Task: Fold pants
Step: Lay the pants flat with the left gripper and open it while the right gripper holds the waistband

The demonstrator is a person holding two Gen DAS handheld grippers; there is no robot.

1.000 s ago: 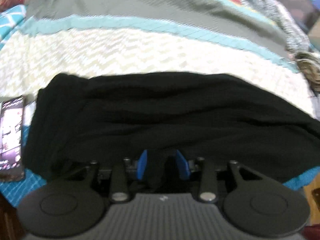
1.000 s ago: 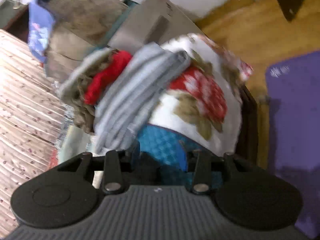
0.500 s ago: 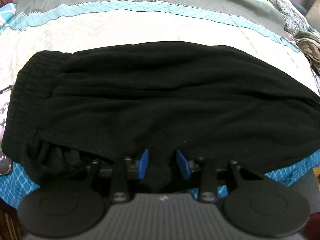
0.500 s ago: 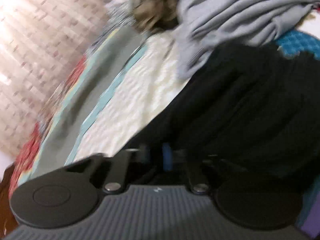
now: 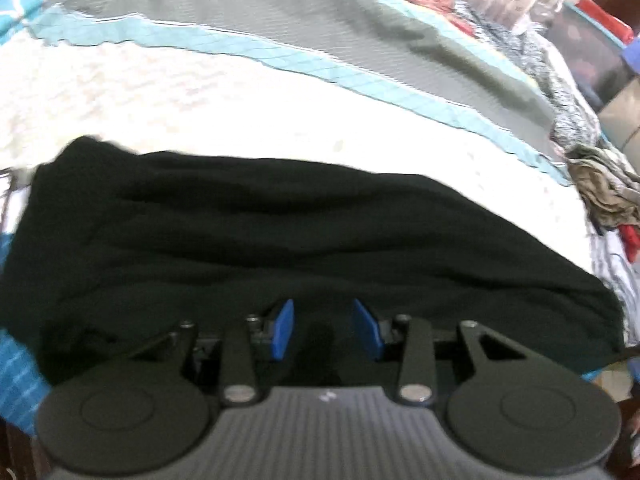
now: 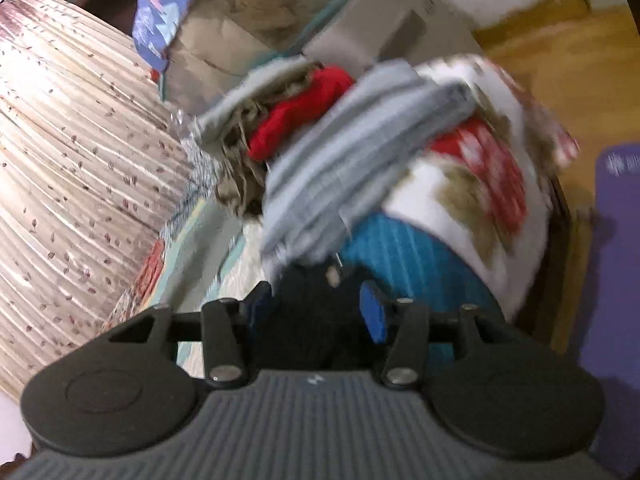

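Nearest me, my left gripper has black cloth bunched between its blue pads, apparently pinching the near edge of the pants. My right gripper is opening, dark fabric between its jaws, at the pants' right end. Beyond, the pants lie with their long axis left to right across the bedspread, so I judge the fold goes sideways.

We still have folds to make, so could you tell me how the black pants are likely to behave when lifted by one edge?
The black pants lie in soft rumpled ridges on the bedspread, so they will probably drape and sag rather than hold shape. The fabric looks thick and fleecy, so it should grip the pads rather than slip. Spread wide, a single pinch would likely leave the far end trailing.
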